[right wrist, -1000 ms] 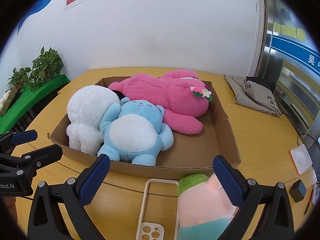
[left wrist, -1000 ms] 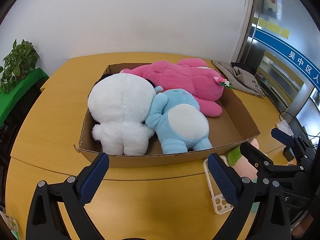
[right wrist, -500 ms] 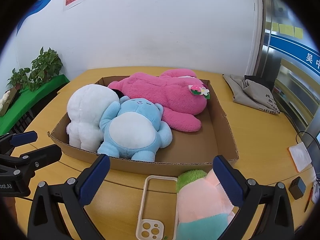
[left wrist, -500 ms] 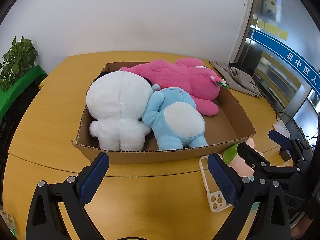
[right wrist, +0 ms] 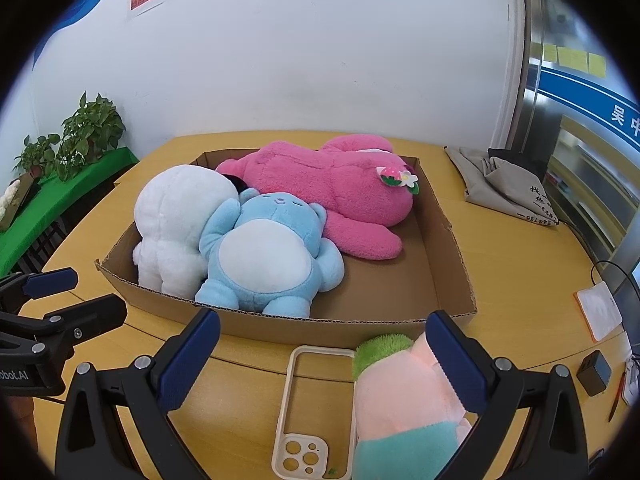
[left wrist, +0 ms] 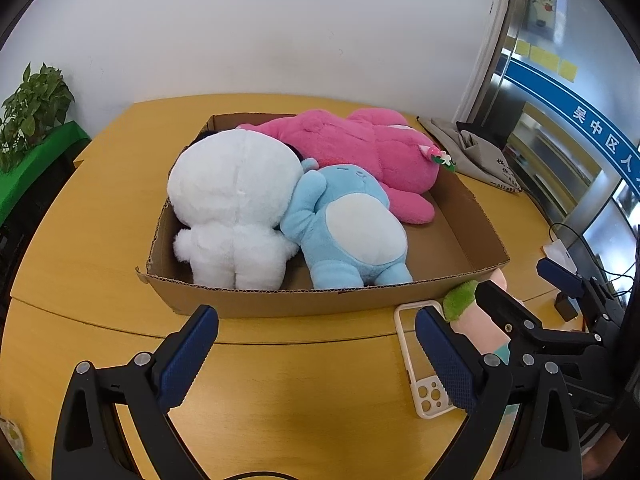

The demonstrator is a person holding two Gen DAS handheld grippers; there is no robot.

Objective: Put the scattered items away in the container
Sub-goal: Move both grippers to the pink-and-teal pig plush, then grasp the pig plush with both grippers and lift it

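In front of the cardboard box [right wrist: 256, 328], a peach plush [right wrist: 400, 396] and a phone case [right wrist: 308, 408] lie on the table [left wrist: 280, 392] — both outside it. The right gripper [right wrist: 324, 356] hovers over them, jaws wide; the left gripper [left wrist: 316, 352] is spread wide too, holding nothing.

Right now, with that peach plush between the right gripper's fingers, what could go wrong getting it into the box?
The right gripper is open, so the peach plush isn't secured and could slip. The phone case lies right beside it and might be snagged. The cardboard box has free floor only on its right.
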